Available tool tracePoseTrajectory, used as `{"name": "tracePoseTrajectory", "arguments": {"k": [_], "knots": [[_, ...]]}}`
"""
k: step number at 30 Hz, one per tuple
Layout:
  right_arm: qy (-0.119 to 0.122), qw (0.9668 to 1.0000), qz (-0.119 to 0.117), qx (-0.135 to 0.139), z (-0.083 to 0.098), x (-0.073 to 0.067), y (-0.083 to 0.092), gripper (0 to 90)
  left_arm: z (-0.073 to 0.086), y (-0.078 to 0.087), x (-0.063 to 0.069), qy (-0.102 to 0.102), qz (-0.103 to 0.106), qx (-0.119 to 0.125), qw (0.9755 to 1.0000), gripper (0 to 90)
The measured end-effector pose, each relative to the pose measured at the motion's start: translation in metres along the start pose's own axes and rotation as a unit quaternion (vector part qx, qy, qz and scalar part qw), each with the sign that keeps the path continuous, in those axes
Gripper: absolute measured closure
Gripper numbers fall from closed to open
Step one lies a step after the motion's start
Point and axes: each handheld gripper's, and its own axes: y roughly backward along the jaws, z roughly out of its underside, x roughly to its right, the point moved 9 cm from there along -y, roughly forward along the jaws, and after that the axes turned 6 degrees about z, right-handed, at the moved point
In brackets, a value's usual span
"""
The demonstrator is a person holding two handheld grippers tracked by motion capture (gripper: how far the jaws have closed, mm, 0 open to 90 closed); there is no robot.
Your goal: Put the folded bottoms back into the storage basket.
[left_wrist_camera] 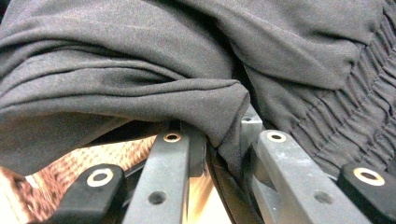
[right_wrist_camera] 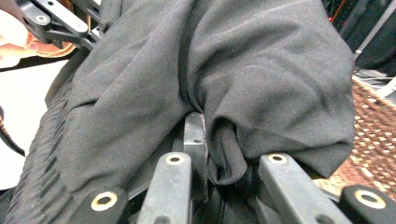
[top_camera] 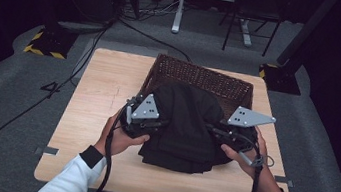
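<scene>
**Folded garment gripped at both sides, partway to the basket**

The black garment (top_camera: pixel 184 128), folded into a thick bundle with a gathered elastic band (left_wrist_camera: pixel 355 107) showing along one edge, sits at the near rim of the wicker basket (top_camera: pixel 201 77). Its far part overlaps the basket's opening and its near folds lie over the surface (top_camera: pixel 103 91). It looks held up between the two tools rather than settled inside, so the folding seems done, and what is left, by my reading, is to carry the bundle fully over the rim and let it down.

The left hand-held gripper (top_camera: pixel 147 123) bites the bundle's left side; in the left gripper view its jaws stand nearly closed with a fold of cloth pinched between them. The right hand-held gripper (top_camera: pixel 226 134) does the same on the right side, a tuck of fabric (right_wrist_camera: pixel 226 154) clamped in its narrow gap. Each tool is held in one of the person's hands, in white sleeves (top_camera: pixel 71 178).
</scene>
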Motion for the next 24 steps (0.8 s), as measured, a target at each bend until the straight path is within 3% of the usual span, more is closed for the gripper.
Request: {"name": "tracePoseTrajectory", "arguments": {"k": [9,12,24], "knots": [[-0.007,0.9997,0.024,0.006,-0.007,0.029,0.004,79.9,-0.023,-0.014,-0.011,-0.004,-0.001,0.013,0.9999,79.6],[-0.015,0.9993,0.034,0.006,-0.008,0.045,0.000,79.9,-0.030,-0.022,-0.017,-0.010,-0.006,0.011,0.9999,79.6],[-0.027,0.9973,0.068,-0.007,-0.012,0.084,-0.014,79.9,-0.050,-0.049,-0.044,-0.003,-0.024,0.009,0.9997,79.6]]}}
